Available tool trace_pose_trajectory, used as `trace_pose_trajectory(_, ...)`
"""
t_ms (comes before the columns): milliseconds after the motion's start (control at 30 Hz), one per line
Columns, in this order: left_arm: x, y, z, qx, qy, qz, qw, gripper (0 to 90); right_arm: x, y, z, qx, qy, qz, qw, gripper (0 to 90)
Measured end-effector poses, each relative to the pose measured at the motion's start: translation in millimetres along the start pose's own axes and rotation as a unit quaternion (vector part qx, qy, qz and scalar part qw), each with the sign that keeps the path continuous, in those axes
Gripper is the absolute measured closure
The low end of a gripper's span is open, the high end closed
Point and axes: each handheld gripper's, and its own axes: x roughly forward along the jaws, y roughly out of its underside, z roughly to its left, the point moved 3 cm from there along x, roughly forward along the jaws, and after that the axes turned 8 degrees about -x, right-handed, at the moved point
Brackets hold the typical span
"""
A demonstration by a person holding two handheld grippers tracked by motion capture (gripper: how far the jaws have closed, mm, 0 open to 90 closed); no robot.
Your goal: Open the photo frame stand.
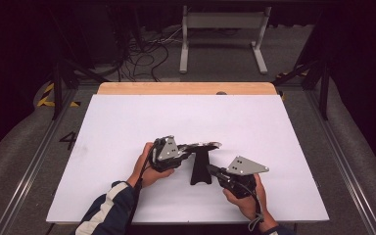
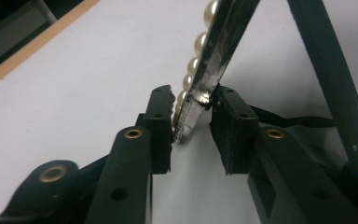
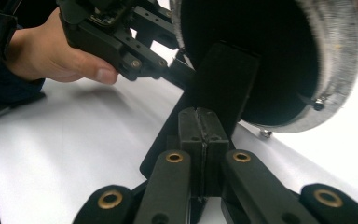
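Note:
A round black display disc [image 1: 203, 145] with a silvery rim rests tilted on a black stand [image 1: 200, 169] near the middle of the white table. A row of pearls [image 2: 200, 42] runs along the disc's rim [image 2: 219, 46]. My left gripper [image 2: 193, 107] reaches in from the left, and both of its pads touch that rim, one on each side. My right gripper [image 3: 203, 126] is shut with its pads together and nothing between them. It sits just in front of the stand's upright [image 3: 223, 79], under the disc's dark underside [image 3: 261, 46]. The left gripper [image 3: 121, 42] and its hand [image 3: 51, 56] show beyond.
A white sheet [image 1: 127, 122] covers the table, with a strip of wood [image 1: 186, 88] along its far edge. Past the table are loose cables [image 1: 142, 58] and a white metal frame [image 1: 223, 29] on the floor. Dark rails flank both sides.

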Motion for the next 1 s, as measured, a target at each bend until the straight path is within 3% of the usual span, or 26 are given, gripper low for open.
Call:
trace_pose_trajectory(167, 4.3, 0.7, -0.1, 0.000, -0.001, 0.002, 1.0000, 67.1, 9.1, -2.0, 9.2, -0.003, 0.007, -0.003, 1.0000, 90.0)
trace_pose_trajectory(267, 5.8, 1.4, 0.5, -0.004, -0.007, -0.001, 1.0000, 66.2, 16.9, -4.3, 16.6, 0.007, 0.003, -0.002, 1.0000, 90.0)
trace_pose_trajectory(333, 5.0, 1.7, 3.1, -0.008, -0.009, -0.007, 0.9999, 65.0, 28.5, -5.7, 25.9, -0.010, 0.010, 0.009, 0.9999, 90.0)
trace_pose_trajectory(567, 5.6, 0.4, 0.5, -0.007, -0.005, -0.011, 0.9999, 68.3, 57.6, 1.3, 42.0, -0.015, 0.006, 0.043, 0.9989, 90.0)
trace_pose_trajectory(633, 5.1, -0.4, 1.1, -0.014, -0.001, -0.019, 0.9997, 65.4, 65.6, 4.0, 48.7, -0.038, 0.015, 0.062, 0.9972, 90.0)
trace_pose_trajectory(833, 4.0, -1.9, 0.0, -0.016, 0.006, -0.025, 0.9995, 66.7, 70.1, 8.8, 50.3, -0.046, 0.023, 0.076, 0.9958, 90.0)
trace_pose_trajectory(900, 3.7, -2.0, -0.2, -0.012, 0.006, -0.023, 0.9997, 68.9, 70.1, 9.0, 51.9, -0.058, 0.027, 0.079, 0.9948, 90.0)
trace_pose_trajectory(1000, 2.8, -2.2, -1.6, -0.007, 0.000, -0.020, 0.9998, 69.9, 68.5, 9.6, 51.7, -0.055, 0.022, 0.085, 0.9946, 90.0)
